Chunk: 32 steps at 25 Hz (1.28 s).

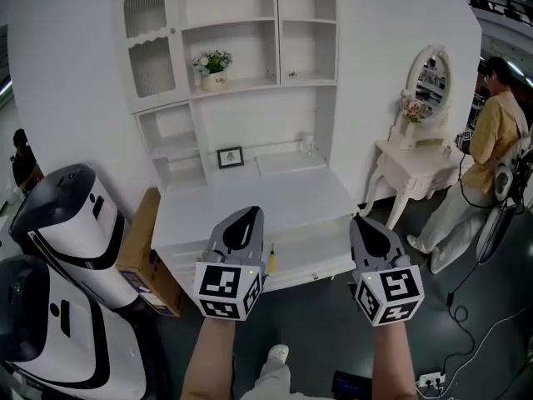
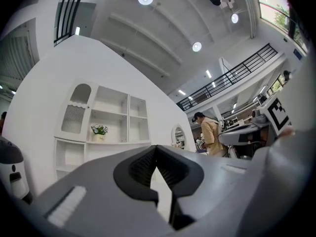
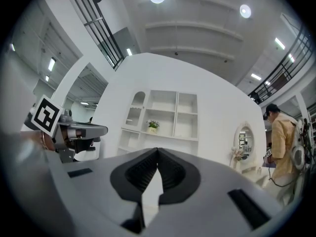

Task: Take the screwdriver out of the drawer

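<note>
In the head view a white desk (image 1: 250, 198) with shelves stands ahead, and its drawer (image 1: 321, 252) is pulled out toward me. A screwdriver (image 1: 271, 259) with a yellow handle lies in the drawer. Just left of it is my left gripper (image 1: 249, 212), shut and empty. My right gripper (image 1: 361, 220) hovers over the drawer's right end, also shut with nothing in it. In the left gripper view the left gripper (image 2: 157, 148) has its jaws closed tip to tip. The right gripper (image 3: 158, 151) looks the same in the right gripper view. The screwdriver is hidden in both gripper views.
Two white and black machines (image 1: 67, 223) and a cardboard box (image 1: 143, 252) stand left of the desk. A white dressing table with mirror (image 1: 416, 161) and a person (image 1: 491, 140) are at the right. A flower pot (image 1: 214, 67) and picture frame (image 1: 230, 157) sit on the shelves. A power strip (image 1: 429, 380) lies on the floor.
</note>
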Available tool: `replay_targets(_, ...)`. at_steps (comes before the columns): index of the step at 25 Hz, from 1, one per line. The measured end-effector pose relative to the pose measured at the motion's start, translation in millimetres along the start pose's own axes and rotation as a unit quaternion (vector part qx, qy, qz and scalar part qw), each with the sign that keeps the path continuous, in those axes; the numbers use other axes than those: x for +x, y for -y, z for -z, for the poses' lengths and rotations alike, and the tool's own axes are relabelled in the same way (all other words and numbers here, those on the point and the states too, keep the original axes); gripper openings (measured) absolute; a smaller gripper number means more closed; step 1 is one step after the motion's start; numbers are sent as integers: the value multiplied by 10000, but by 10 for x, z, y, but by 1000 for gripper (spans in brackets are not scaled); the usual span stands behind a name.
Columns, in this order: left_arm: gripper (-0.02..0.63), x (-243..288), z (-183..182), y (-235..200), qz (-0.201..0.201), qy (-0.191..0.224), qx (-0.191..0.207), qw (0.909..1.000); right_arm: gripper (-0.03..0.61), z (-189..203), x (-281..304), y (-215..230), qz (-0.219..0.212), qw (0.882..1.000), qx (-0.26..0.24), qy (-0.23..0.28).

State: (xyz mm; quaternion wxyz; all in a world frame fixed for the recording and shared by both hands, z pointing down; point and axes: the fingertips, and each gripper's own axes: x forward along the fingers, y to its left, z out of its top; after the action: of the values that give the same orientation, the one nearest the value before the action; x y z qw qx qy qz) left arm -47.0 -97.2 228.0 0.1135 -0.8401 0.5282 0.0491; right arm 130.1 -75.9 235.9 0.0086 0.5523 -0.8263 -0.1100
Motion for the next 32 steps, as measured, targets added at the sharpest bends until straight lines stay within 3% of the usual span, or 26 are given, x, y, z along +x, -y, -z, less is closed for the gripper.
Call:
replay_targets(21,9,1805,741,-1017,429,-138,-398,9982,7,486,1851,531,498,9975,-152,-468)
replay_targets(32,9,2185,1605,-1164,734,-937,-436,9919,7,1261,2388,521,377,9927,65,-1147)
